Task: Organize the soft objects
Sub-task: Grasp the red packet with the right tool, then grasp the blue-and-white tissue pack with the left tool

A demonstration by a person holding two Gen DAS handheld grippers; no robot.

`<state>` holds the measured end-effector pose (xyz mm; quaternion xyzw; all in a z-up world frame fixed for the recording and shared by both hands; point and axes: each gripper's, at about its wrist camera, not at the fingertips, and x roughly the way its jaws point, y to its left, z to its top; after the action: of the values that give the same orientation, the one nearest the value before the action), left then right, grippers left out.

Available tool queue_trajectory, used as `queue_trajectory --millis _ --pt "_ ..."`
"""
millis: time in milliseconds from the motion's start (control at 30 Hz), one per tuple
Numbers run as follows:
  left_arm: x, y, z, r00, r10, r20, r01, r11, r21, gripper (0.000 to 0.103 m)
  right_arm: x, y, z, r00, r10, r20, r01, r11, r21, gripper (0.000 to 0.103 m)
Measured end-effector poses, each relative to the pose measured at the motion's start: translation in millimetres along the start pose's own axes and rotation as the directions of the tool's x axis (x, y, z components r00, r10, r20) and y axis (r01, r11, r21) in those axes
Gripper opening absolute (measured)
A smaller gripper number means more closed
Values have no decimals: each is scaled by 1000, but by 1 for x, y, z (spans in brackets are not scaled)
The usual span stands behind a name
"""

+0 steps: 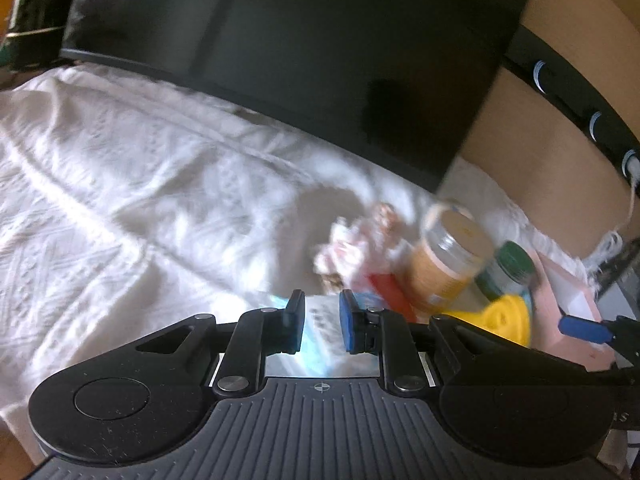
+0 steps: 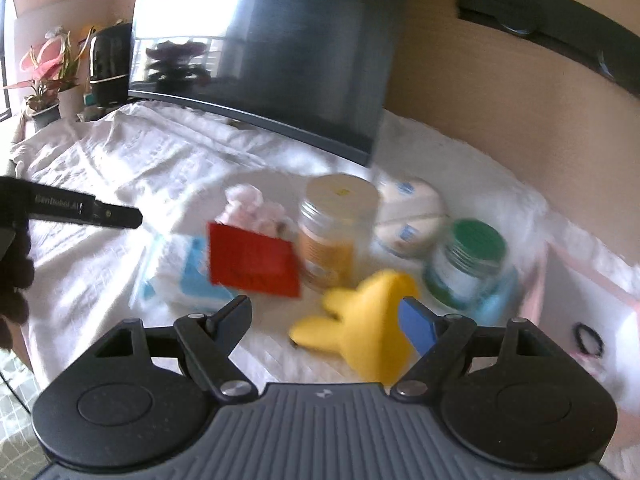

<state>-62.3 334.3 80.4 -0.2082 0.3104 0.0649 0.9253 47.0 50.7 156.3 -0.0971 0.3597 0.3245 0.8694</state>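
A yellow soft toy [image 2: 366, 320] lies on the white cloth [image 2: 120, 168] just in front of my right gripper [image 2: 332, 318], which is open wide, its right finger beside the toy. A pink-white fluffy item [image 2: 254, 210] lies behind a red packet [image 2: 254, 262] and a white-blue tissue pack [image 2: 180, 276]. My left gripper [image 1: 320, 322] is open by a narrow gap, low over the tissue pack [image 1: 320, 316]. The fluffy item [image 1: 356, 246], red packet [image 1: 390, 288] and yellow toy [image 1: 502, 318] show to its right. Both views are blurred.
A jar with a beige lid [image 2: 334, 232], a green-lidded jar [image 2: 470, 264] and a white round pouch [image 2: 410, 216] stand behind the toy. A pink box [image 2: 580, 320] is at the right. A dark monitor [image 2: 272, 48] stands at the back, plants [image 2: 48, 76] far left.
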Motion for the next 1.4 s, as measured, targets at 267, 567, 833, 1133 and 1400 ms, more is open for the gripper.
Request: queue_trajectory --millis 267,567,833,1133,1400 --pt "2 32 0 996 -73 -48 75 997 34 21 68 74 28 1000 22 -17 -23 999 -48 66" --pt "34 30 20 987 -141 -81 150 980 131 21 75 52 25 999 -6 -46 6 1000 12 16" --pt "91 18 37 970 -193 -151 213 968 132 20 44 4 -14 983 3 -185 31 984 178 4" --pt "67 10 1 929 -259 -262 303 943 141 23 42 2 -50 966 -36 -255 67 992 111 14" --pt "19 -40 -9 973 -137 -188 201 900 385 23 27 1 -58 976 -57 -209 71 996 59 49"
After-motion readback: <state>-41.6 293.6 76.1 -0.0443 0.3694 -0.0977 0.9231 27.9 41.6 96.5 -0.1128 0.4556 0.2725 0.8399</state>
